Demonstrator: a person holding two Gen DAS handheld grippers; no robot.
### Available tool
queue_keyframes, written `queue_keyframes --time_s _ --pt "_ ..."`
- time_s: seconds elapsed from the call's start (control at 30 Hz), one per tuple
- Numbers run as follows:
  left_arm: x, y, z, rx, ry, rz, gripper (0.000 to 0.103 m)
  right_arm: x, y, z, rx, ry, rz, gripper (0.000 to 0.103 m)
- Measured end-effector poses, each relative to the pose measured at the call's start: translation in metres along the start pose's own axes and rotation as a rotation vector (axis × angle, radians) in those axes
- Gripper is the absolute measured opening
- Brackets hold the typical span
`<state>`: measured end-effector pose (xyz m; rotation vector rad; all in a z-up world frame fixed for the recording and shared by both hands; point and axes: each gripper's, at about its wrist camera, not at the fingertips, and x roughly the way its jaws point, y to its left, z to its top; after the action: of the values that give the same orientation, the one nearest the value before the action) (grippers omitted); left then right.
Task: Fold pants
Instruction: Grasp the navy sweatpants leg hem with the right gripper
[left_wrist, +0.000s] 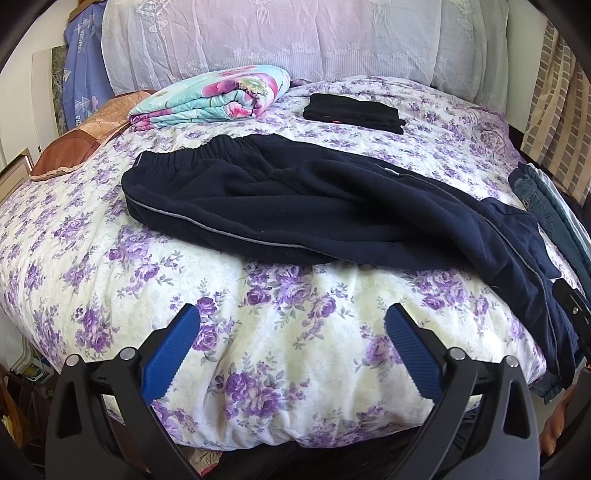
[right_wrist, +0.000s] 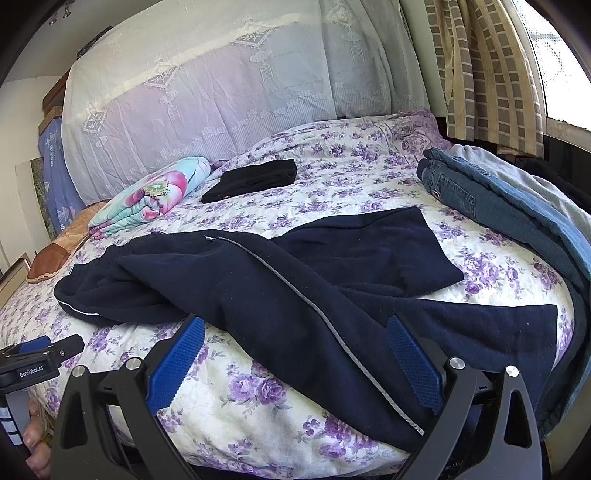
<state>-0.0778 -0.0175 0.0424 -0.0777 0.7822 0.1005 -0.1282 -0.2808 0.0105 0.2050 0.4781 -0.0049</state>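
Observation:
Dark navy pants (left_wrist: 314, 206) with a grey side stripe lie spread across the floral bed, waistband to the left, legs running to the right; they also show in the right wrist view (right_wrist: 295, 295). My left gripper (left_wrist: 291, 325) is open and empty, above the bedspread in front of the pants, apart from them. My right gripper (right_wrist: 295, 336) is open and empty, hovering over the near leg; its right finger (right_wrist: 413, 362) is above the cloth. The left gripper also shows at the left edge of the right wrist view (right_wrist: 48, 347).
A folded black garment (left_wrist: 351, 112) and a folded floral quilt (left_wrist: 214, 96) lie at the back of the bed (left_wrist: 258, 350). A pile of jeans (right_wrist: 480, 195) lies at the right edge. A brown pillow (left_wrist: 81, 140) sits at the left.

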Motion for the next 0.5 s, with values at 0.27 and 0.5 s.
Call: queue_keyframes --time_s 0.27,0.5 --pt "0.007 0.002 0.001 -0.015 0.025 -0.037 0.099 0.000 -0.001 0.000 0.002 0.002 -0.004 0.099" --pt "0.013 0.019 0.000 -0.075 0.006 -0.198 0.099 -0.030 -0.022 0.010 0.053 -0.162 0.076 0.099"
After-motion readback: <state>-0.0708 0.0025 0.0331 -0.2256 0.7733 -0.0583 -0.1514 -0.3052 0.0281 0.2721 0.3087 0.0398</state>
